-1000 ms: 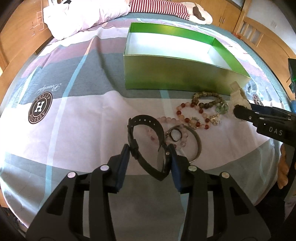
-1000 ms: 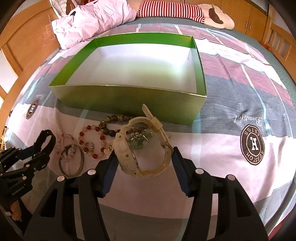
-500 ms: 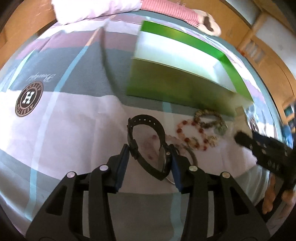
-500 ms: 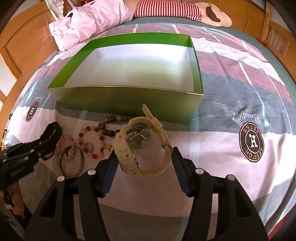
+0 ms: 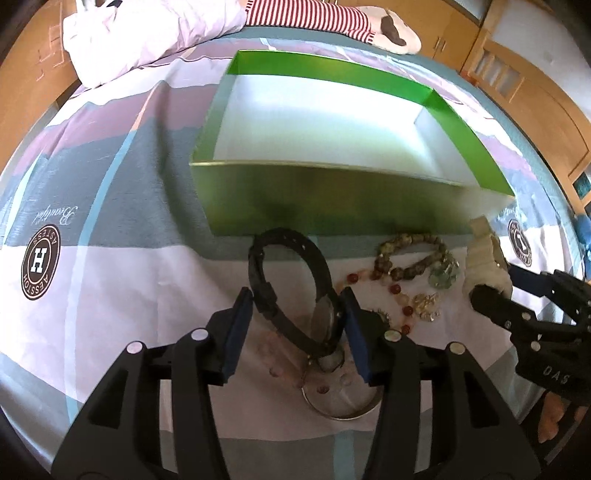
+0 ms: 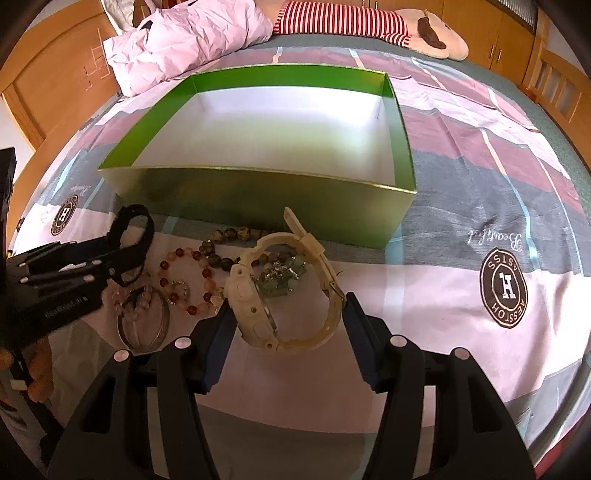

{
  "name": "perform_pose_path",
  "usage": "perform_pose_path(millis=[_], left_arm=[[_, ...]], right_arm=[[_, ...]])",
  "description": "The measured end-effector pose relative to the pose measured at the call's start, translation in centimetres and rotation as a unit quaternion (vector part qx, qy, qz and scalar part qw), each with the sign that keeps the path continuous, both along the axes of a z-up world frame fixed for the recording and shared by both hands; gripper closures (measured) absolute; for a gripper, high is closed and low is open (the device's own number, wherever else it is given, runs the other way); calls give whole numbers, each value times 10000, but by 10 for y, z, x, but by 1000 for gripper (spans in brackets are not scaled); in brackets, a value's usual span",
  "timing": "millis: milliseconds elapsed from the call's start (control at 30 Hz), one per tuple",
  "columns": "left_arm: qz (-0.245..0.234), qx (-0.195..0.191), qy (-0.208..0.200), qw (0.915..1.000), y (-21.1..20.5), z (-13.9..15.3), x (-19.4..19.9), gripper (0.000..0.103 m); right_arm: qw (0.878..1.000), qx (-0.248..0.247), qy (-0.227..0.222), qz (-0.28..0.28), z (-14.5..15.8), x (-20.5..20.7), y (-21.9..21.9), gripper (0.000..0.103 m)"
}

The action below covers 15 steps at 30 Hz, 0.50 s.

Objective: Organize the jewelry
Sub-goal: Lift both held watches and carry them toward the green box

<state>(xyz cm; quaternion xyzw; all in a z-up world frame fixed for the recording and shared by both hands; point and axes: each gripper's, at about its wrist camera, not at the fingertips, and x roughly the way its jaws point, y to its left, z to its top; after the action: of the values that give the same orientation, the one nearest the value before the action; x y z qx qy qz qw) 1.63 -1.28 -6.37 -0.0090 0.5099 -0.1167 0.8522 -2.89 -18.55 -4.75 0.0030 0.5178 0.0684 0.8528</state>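
Right now the left gripper has a black watch between its pads, and its jaws are opening. The right pad touches the watch face, but there is a small gap at the left pad, so the hold looks loose. Perhaps the watch is being let go or gripped anew; I cannot tell which.

The right gripper has a cream watch between its pads. The left pad sits just beside the watch face and the strap nearly meets the right pad, but I cannot tell if it really squeezes.

Under and beside the watches, on the bedspread, lie a silver bangle, a pale pink bead bracelet, a red bead bracelet and a dark green bead bracelet. They lie bunched close together, so each has to be picked out alone.

Just past them stands a green box, open and with nothing in it. It likely waits there for the jewelry.

Far back lie a crumpled pink quilt and a striped plush toy.
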Motion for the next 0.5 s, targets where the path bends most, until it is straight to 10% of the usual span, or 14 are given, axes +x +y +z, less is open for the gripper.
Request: perform_pose_path(millis=[500], left_arm=[[7, 35, 285, 9996, 2, -14, 2, 37]], right_arm=[[9997, -235, 109, 9, -7, 3, 3, 44]])
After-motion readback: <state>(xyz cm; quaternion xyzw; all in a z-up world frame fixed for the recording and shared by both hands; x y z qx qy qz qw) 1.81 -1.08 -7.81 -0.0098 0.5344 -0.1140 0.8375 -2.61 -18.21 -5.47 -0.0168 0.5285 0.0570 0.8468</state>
